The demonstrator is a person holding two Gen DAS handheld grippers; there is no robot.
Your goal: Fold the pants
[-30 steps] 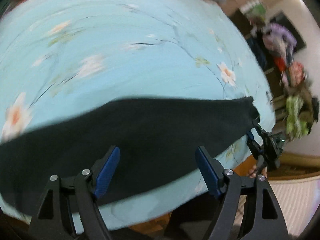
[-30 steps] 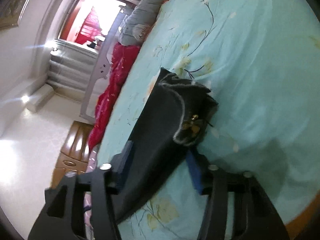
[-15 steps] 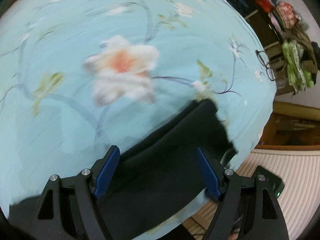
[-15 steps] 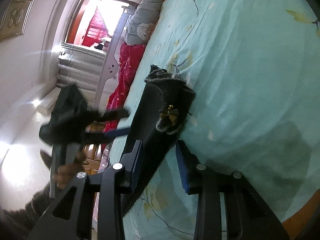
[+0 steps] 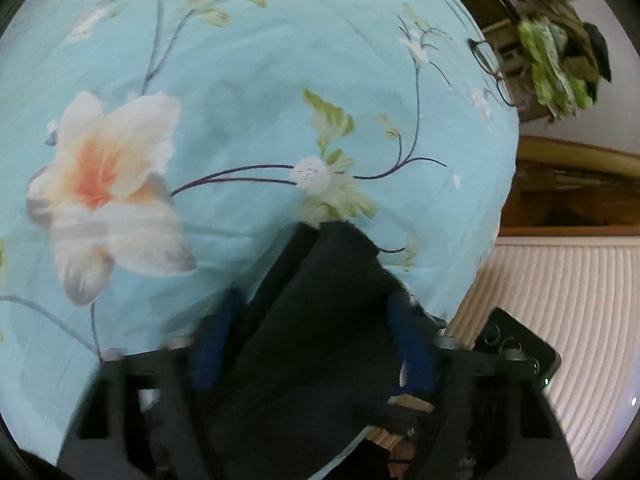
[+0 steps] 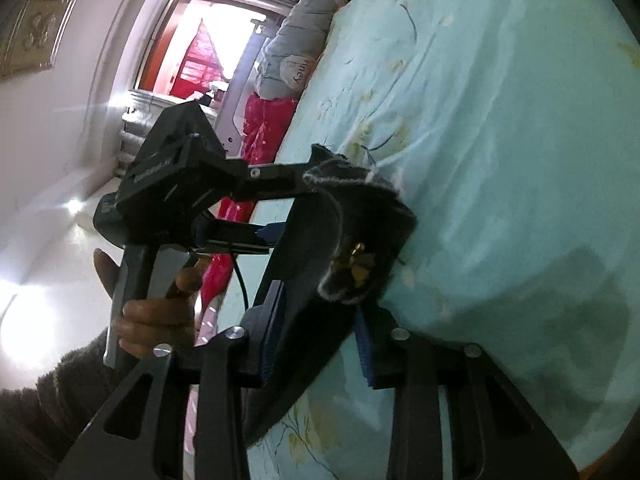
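Left tongs (image 5: pixel 316 344): jaws just been closing, black pants (image 5: pixel 320 320) bunched between the blue pads; pad contact is blurred, so can't tell if it's clamped yet. Right tongs (image 6: pixel 320 336): jaws also just been closing, the same pants fabric between the pads, pads look pressed onto it.

Pants sit at the edge of the bed (image 5: pixel 248 92), on the light blue floral sheet; a frayed end with a small gold ornament (image 6: pixel 356 260) sticks up past the right tongs. In the right wrist view the left tongs reach into that same end from the side, a hand (image 6: pixel 156 320) in a dark sleeve on the handle.

Around: eyeglasses (image 5: pixel 490 70) on the sheet near the far bed edge, well apart from the pants. Grey pillow (image 6: pixel 298 48) and red blanket (image 6: pixel 264 128) at the far end of the bed. Clutter of clothes (image 5: pixel 560 68) beyond the bed. White ribbed surface (image 5: pixel 560 320) below the bed edge.
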